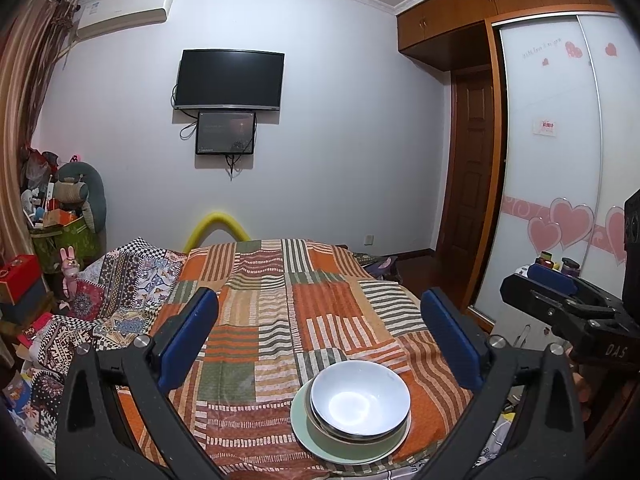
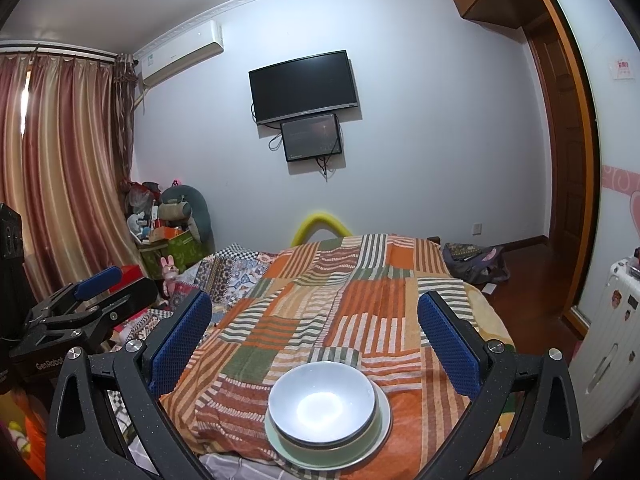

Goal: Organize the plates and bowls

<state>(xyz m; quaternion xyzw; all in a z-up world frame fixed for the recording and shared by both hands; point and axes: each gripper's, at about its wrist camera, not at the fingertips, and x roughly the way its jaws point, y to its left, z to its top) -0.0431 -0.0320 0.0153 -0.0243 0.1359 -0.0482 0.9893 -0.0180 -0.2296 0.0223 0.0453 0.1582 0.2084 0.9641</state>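
A white bowl (image 1: 360,398) sits nested in other dishes on a pale green plate (image 1: 316,436), all on the striped patchwork cloth (image 1: 280,300) near its front edge. The stack also shows in the right wrist view, bowl (image 2: 322,404) on plate (image 2: 380,440). My left gripper (image 1: 320,328) is open and empty, held above and behind the stack. My right gripper (image 2: 314,330) is open and empty, also above and behind the stack. The right gripper (image 1: 560,296) shows at the right edge of the left view; the left gripper (image 2: 96,292) shows at the left of the right view.
The cloth covers a raised surface beside a patterned bed (image 1: 120,280). A wall TV (image 1: 230,80), a cluttered corner with boxes (image 1: 60,220), curtains (image 2: 60,180), a wardrobe (image 1: 560,160), a white suitcase (image 2: 612,360) and a bag (image 2: 476,264) on the floor surround it.
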